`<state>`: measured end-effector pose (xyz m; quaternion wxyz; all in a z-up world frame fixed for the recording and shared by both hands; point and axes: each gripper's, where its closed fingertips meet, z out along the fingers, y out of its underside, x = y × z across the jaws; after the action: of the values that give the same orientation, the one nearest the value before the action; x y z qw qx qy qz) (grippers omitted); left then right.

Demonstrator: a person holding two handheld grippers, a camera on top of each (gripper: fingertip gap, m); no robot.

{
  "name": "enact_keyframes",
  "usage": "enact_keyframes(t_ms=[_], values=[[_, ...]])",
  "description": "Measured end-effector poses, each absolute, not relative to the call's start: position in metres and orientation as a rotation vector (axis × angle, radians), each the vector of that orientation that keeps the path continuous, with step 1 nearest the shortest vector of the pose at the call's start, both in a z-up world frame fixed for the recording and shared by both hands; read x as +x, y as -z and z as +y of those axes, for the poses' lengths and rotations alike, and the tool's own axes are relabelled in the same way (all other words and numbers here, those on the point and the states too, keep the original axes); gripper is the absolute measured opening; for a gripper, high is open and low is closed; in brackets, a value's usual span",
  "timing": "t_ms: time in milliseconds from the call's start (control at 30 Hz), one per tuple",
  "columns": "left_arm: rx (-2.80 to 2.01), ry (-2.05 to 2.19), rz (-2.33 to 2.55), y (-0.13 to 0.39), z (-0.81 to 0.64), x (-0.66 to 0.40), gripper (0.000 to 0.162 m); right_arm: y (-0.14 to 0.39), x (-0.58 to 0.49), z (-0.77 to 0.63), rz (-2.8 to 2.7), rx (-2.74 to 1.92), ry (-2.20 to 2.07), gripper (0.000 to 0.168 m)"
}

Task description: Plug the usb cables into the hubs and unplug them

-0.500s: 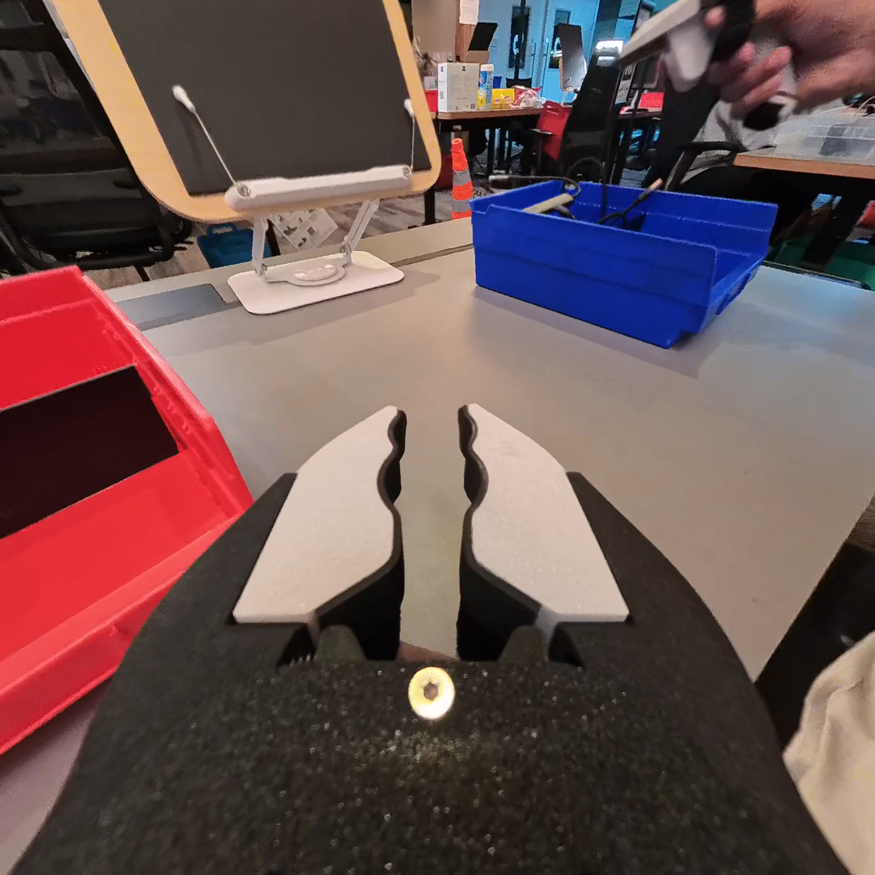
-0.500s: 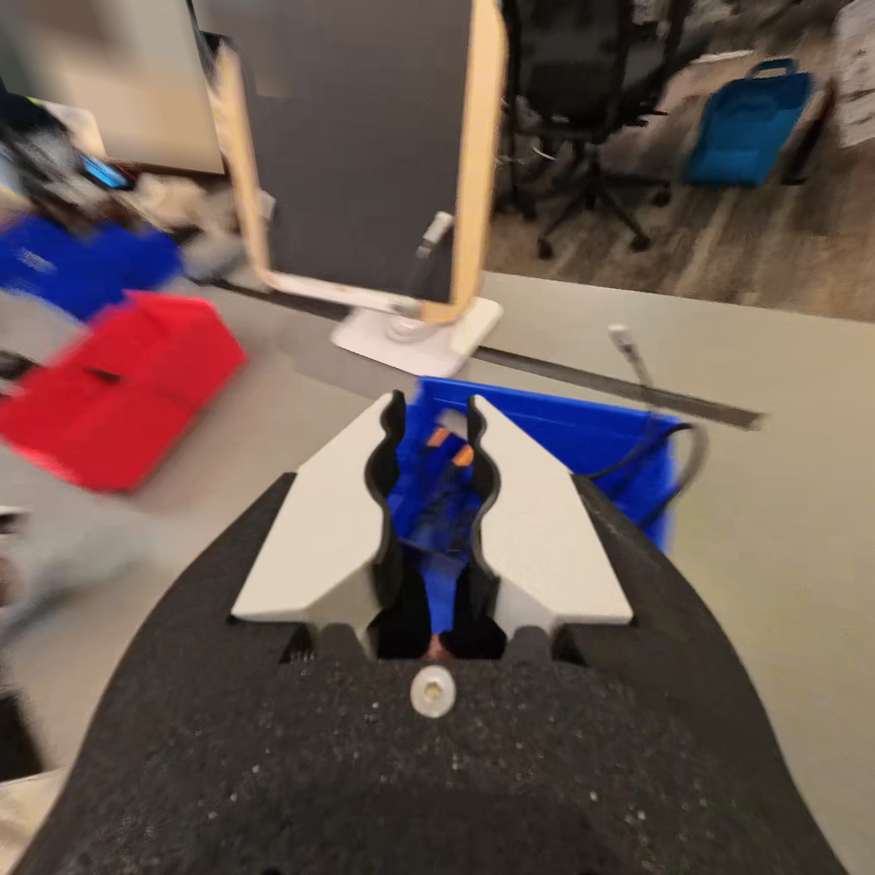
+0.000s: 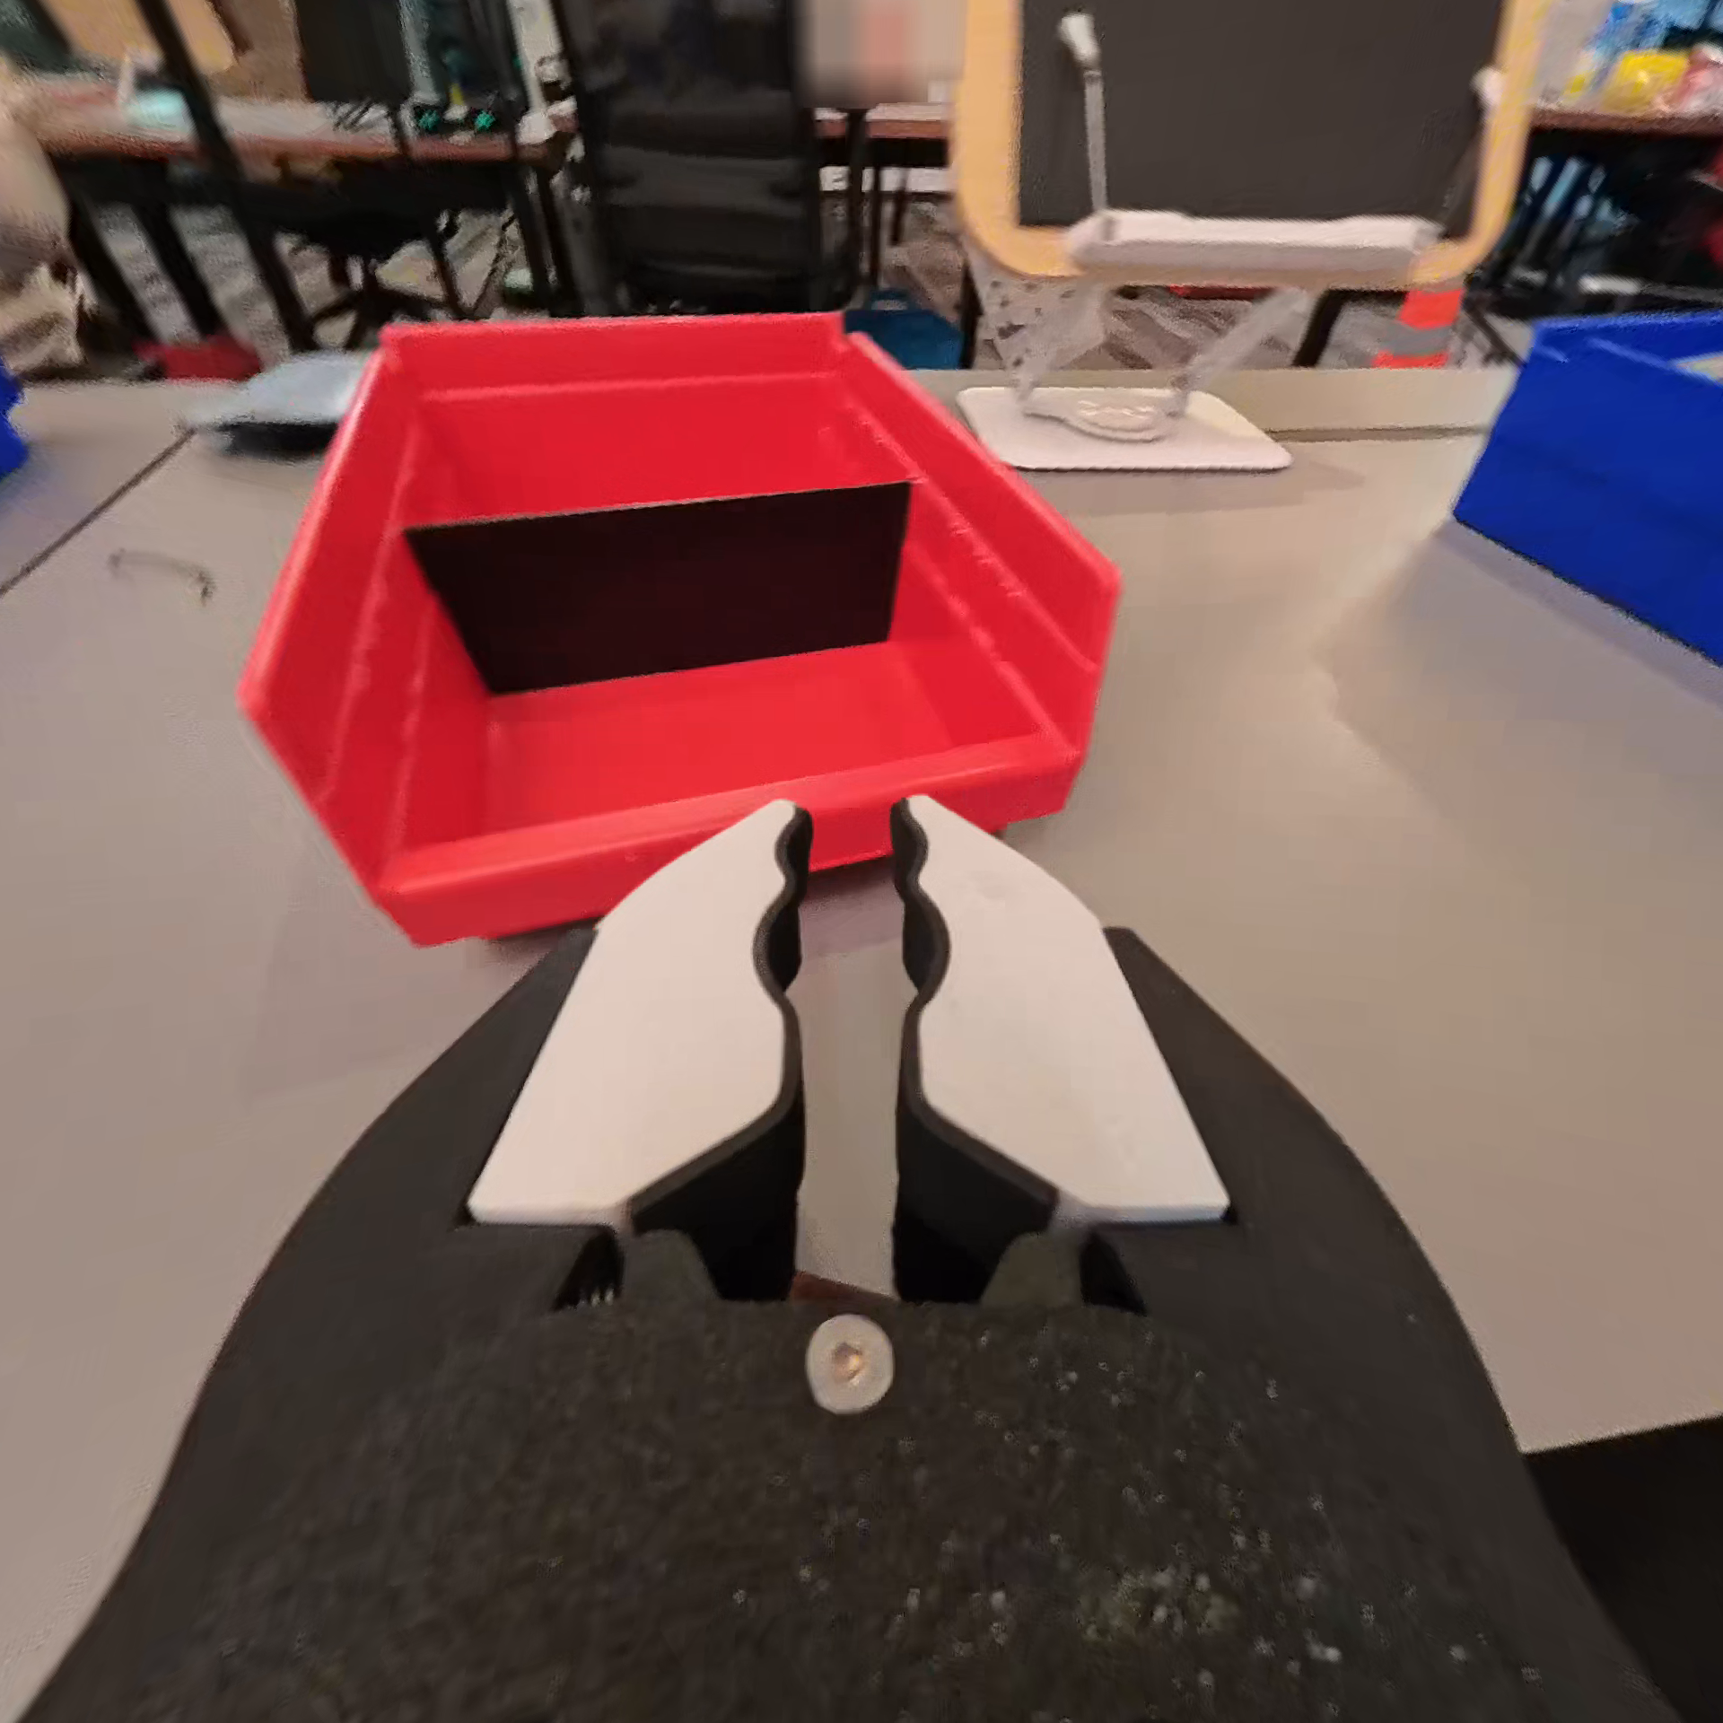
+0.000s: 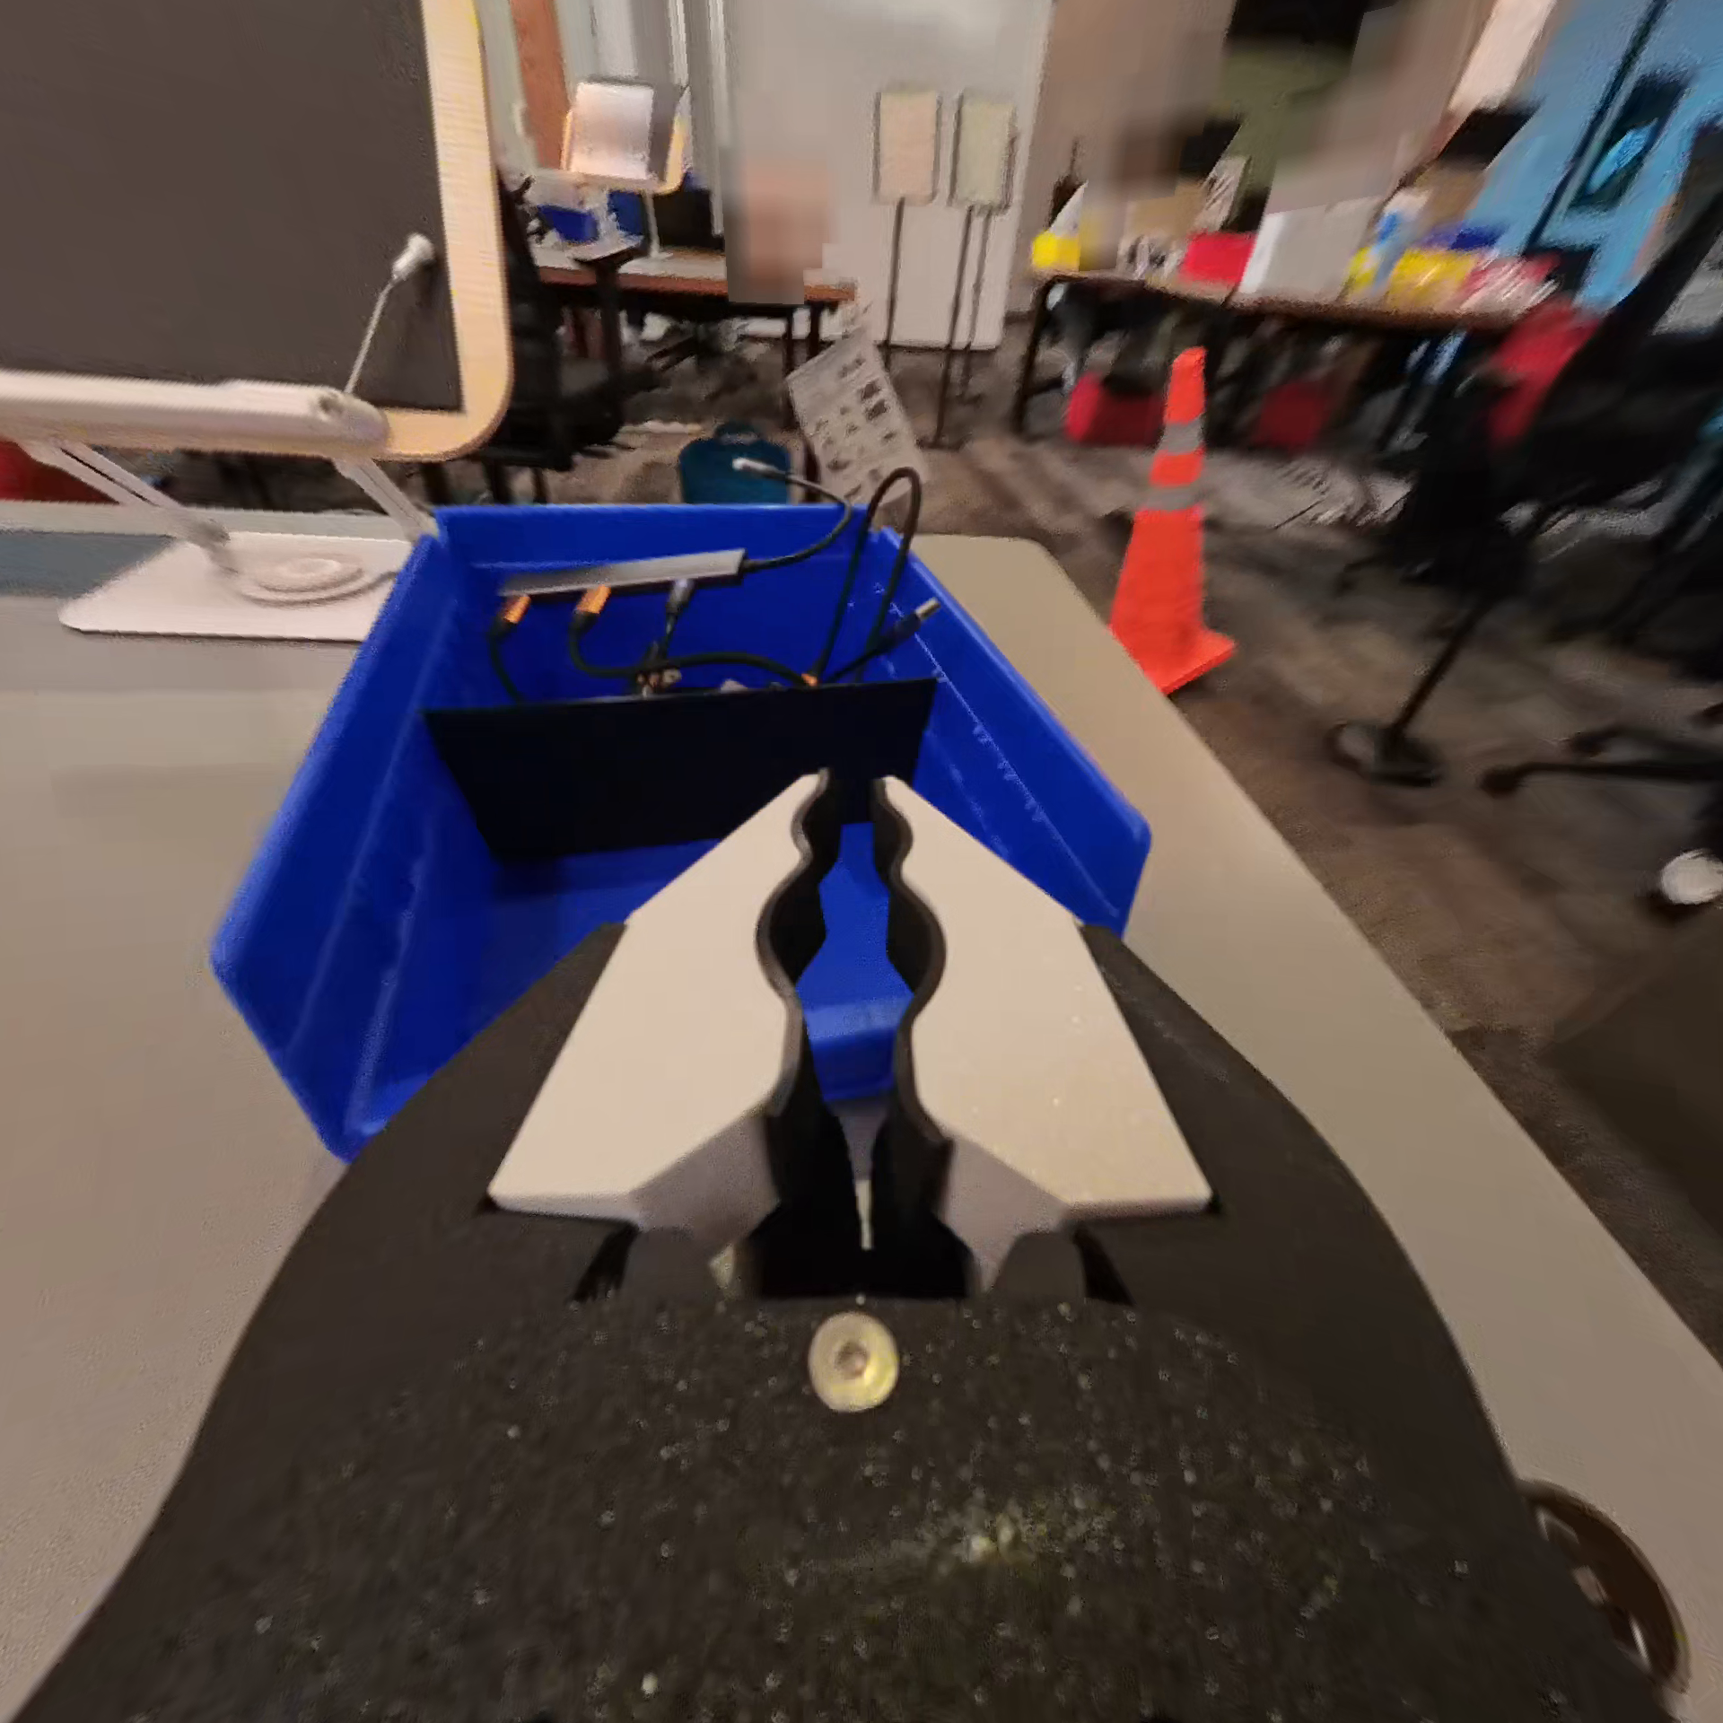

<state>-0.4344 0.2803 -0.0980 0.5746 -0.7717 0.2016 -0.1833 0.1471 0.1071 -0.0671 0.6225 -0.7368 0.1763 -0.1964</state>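
My left gripper hovers low over the grey table, just in front of a red bin's front wall. Its jaws stand a narrow gap apart with nothing between them. A black divider crosses the red bin, and the part in front of it holds nothing. My right gripper is over the front of a blue bin, its tips almost touching and empty. Behind that bin's black divider lie a silver hub and black cables.
A wood-rimmed book stand on a white base stands at the back of the table, between the bins. The blue bin shows at the right edge of the left wrist view. An orange cone stands on the floor beyond the table's right edge. The tips of one gripper are about 60 centimetres away from the tips of the other.
My left gripper has swung left from facing the blue bin to facing the red bin. My right gripper has turned, come close to the blue bin's front, and narrowed its jaws.
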Motion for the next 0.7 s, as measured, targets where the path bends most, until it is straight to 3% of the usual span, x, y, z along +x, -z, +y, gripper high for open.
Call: enact_keyframes(t_ms=[33, 700], values=[[-1.825, 0.447, 0.438, 0.099, 0.287, -0.44, 0.016, 0.074, 0.143, 0.102, 0.389, -1.671, 0.508, 0.004], [-1.838, 0.321, 0.407, 0.107, 0.308, -0.468, 0.016, 0.089, 0.121, 0.121, 0.246, -1.749, 0.496, 0.006]])
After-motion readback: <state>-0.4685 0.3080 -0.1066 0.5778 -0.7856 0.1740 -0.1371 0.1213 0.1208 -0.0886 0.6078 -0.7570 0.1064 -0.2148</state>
